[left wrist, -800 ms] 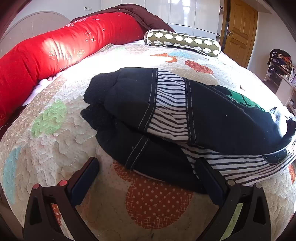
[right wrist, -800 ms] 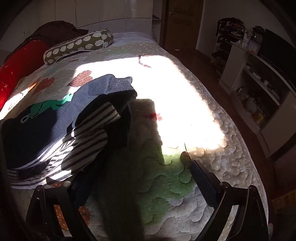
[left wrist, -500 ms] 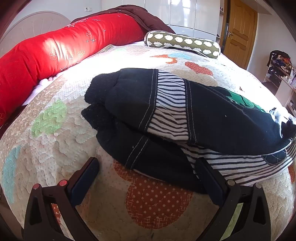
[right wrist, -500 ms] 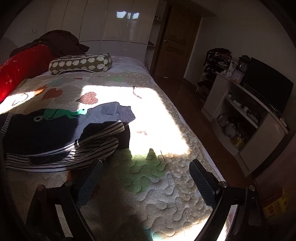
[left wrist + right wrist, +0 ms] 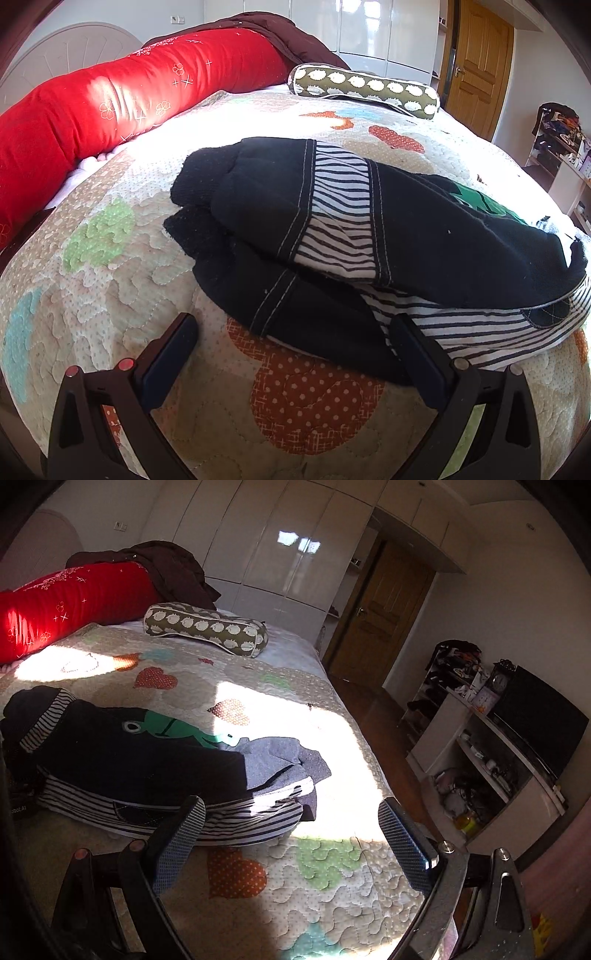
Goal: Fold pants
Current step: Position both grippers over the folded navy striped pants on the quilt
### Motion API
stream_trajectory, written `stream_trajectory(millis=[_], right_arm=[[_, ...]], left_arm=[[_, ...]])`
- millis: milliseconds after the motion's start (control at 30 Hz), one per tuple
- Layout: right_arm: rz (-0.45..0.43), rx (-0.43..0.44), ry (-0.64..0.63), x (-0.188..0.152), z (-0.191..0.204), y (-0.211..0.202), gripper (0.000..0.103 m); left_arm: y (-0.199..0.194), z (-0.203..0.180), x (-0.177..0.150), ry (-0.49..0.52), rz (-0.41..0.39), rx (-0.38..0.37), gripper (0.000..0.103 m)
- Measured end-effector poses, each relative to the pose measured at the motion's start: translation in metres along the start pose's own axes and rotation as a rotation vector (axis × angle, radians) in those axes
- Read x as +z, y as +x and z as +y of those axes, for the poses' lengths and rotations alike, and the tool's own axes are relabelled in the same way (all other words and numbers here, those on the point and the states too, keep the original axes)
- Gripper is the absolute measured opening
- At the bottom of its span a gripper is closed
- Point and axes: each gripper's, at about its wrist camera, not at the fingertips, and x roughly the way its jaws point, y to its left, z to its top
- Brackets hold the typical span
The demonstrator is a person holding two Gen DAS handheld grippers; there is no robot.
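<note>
Dark navy pants (image 5: 424, 229) with black-and-white striped panels and a green patch lie folded in layers on the quilted bedspread (image 5: 122, 280). My left gripper (image 5: 295, 332) stands open just short of their near edge, its right finger beside the striped hem, nothing between the pads. In the right wrist view the same pants (image 5: 140, 760) lie at the left, half in shadow. My right gripper (image 5: 291, 819) is open above the quilt (image 5: 332, 864) near their striped end, holding nothing.
A long red bolster (image 5: 122, 99) and a brown blanket (image 5: 170, 568) lie along the headboard side. A green patterned pillow (image 5: 207, 627) sits at the far end. Beyond the bed's right edge are the floor, a white shelf unit (image 5: 491, 768), a wooden door (image 5: 384, 616) and wardrobes.
My right gripper has lifted and tilted up, pulling back from the pants; the room and door now fill its view. The left gripper has stayed put, and the pants have not moved.
</note>
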Motion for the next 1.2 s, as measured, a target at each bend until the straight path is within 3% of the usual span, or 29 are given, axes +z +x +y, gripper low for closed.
stream_trajectory(millis=[800,1200], right_arm=[[0.088,0.027,0.016,-0.001,0.006,-0.011,0.097],[0.248,0.129,0.102,-0.031,0.006,0.023,0.097]], left_arm=[[-0.001,0.001,-0.001,-0.001,-0.004,-0.002,0.103],[-0.001,0.0,0.0,-0.002,-0.006,-0.003,0.103]])
